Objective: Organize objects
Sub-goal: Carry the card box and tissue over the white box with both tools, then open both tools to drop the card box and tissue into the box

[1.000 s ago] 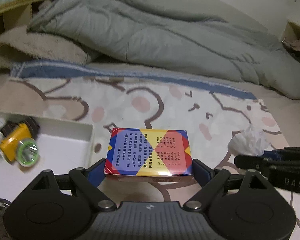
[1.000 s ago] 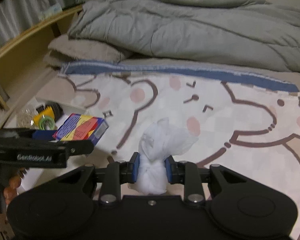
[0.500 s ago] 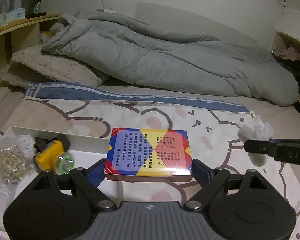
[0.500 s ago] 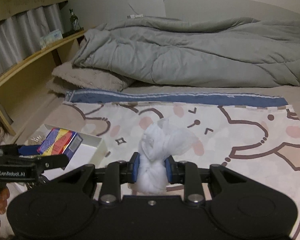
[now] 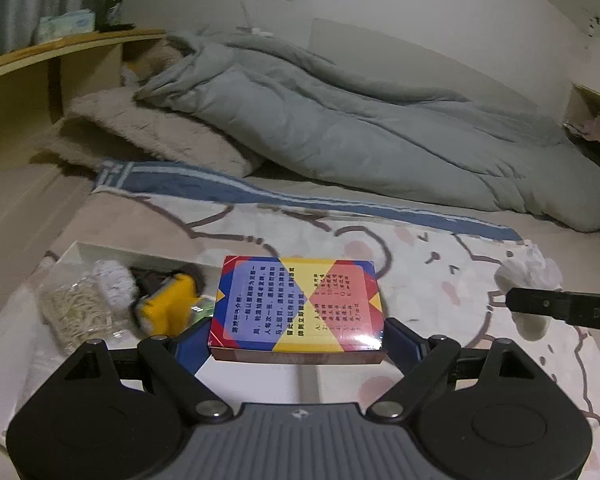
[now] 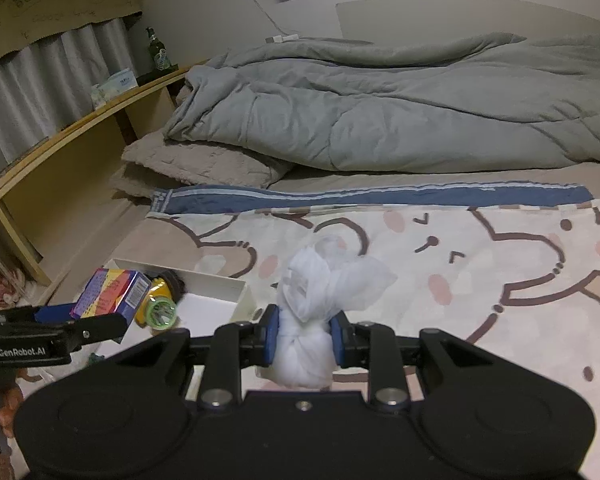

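My left gripper [image 5: 298, 346] is shut on a red, blue and yellow card box [image 5: 298, 306] and holds it above the white tray [image 5: 112, 250]; the card box also shows in the right wrist view [image 6: 110, 294], over the tray [image 6: 216, 280]. My right gripper [image 6: 304, 338] is shut on a knotted white plastic bag [image 6: 312, 320] above the cartoon bedsheet, right of the tray. The bag [image 5: 528, 276] shows at the right edge of the left wrist view.
The tray holds a yellow headlamp [image 5: 166, 306], a bag of rubber bands [image 5: 76, 310] and a white fluffy item [image 5: 114, 284]. A grey duvet [image 6: 380, 108] and beige pillow [image 6: 204, 162] lie at the back. A wooden shelf [image 6: 80, 124] runs along the left.
Both grippers have lifted and pulled back with their loads. The card box has moved left, from over the sheet to over the tray. The bag has risen off the sheet.
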`<state>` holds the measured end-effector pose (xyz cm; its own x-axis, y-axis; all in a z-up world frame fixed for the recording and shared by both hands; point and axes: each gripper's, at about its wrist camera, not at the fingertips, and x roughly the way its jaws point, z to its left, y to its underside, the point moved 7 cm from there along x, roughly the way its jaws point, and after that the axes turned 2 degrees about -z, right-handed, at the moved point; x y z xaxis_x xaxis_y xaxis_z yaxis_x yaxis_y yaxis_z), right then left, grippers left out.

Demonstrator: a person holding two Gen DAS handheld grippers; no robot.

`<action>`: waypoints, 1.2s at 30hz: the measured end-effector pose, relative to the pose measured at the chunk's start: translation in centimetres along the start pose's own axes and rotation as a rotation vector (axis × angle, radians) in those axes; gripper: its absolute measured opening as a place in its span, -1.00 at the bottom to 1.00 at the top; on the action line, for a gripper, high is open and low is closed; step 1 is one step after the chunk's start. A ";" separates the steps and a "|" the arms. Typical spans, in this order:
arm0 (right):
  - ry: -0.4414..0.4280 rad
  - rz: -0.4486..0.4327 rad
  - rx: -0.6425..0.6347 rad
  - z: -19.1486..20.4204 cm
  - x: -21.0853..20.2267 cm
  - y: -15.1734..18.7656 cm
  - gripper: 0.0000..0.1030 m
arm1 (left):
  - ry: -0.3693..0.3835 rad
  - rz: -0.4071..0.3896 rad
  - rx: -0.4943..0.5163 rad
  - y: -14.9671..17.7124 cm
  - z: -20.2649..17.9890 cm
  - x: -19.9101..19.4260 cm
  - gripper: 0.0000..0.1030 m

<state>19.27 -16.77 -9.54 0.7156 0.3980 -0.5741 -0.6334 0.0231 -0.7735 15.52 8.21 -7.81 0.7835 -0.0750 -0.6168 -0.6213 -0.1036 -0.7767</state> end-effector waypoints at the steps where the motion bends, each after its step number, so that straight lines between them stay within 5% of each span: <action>1: -0.006 0.000 0.007 0.4 0.1 0.0 -0.47 | -0.004 0.004 -0.007 0.0 0.6 0.1 0.72; 19: -0.152 0.016 -0.025 10.3 5.1 -1.6 -0.47 | -0.095 0.232 -0.031 3.0 10.2 6.1 0.73; 28: -0.209 0.098 -0.005 13.9 9.7 -0.2 -0.47 | -0.152 0.268 -0.027 4.0 14.4 7.6 0.73; 36: -0.231 0.197 0.038 16.0 13.3 2.9 -0.47 | -0.129 0.234 -0.083 3.6 16.0 6.3 0.78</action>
<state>22.25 3.28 -15.12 0.4947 0.5960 -0.6324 -0.7671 -0.0426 -0.6401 18.14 23.25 -16.51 0.6082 0.0204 -0.7935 -0.7786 -0.1794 -0.6013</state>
